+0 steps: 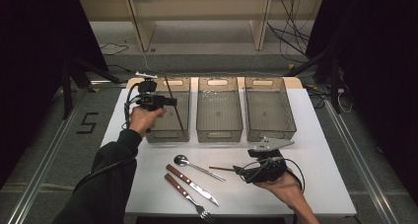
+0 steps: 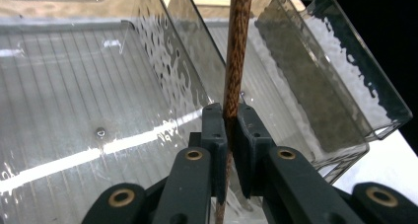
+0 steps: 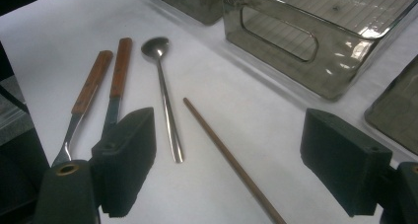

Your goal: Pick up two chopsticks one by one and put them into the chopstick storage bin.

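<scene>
While pinching a brown chopstick (image 2: 235,51) over the left bin (image 1: 170,130), left claw (image 2: 227,130); right claw (image 3: 229,169) gaping wide above a second chopstick (image 3: 231,160) lying on the bench (image 1: 325,160).

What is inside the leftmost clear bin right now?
The leftmost bin holds the lower end of the chopstick gripped by the left tool. Its tip is hidden; otherwise bare floor.
</scene>
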`<state>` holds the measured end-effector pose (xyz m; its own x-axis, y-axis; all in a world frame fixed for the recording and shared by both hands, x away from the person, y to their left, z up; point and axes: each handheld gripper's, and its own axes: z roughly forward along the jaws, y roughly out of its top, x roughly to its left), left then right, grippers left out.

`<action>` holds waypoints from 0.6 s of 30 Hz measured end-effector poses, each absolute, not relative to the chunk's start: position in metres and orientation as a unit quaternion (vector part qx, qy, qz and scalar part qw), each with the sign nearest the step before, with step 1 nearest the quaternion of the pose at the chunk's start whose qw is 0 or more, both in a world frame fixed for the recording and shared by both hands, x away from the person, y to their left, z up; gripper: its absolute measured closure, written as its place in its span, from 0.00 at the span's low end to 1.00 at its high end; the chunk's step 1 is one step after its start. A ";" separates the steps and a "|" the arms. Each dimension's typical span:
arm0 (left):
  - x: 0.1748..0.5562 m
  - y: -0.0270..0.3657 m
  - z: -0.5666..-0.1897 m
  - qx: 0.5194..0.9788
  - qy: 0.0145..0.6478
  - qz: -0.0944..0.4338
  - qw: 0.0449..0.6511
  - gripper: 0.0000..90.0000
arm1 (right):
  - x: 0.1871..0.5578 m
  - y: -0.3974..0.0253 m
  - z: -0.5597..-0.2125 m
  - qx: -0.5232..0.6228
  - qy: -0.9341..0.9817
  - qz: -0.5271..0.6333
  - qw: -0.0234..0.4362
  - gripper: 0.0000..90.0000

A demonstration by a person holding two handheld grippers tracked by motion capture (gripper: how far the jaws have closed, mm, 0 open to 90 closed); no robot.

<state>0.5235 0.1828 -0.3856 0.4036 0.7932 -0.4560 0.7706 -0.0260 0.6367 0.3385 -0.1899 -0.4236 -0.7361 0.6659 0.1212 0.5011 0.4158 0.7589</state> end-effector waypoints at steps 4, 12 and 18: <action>0.525 0.181 -0.391 0.719 0.554 0.012 0.420 0.92 | 0.338 -0.189 -0.424 0.347 0.836 0.413 0.098 0.25; 0.528 0.181 -0.392 0.710 0.578 0.029 0.401 0.53 | 0.339 -0.190 -0.424 0.348 0.836 0.412 0.098 0.25; 0.524 0.182 -0.385 0.711 0.580 0.045 0.394 0.26 | 0.340 -0.191 -0.424 0.349 0.835 0.413 0.097 0.25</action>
<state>0.5242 0.1820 -0.3847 0.3235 0.8608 -0.3930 0.7893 -0.0164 0.6138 0.3395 -0.1915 -0.4236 -0.7370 0.6639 0.1266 0.5033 0.4141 0.7584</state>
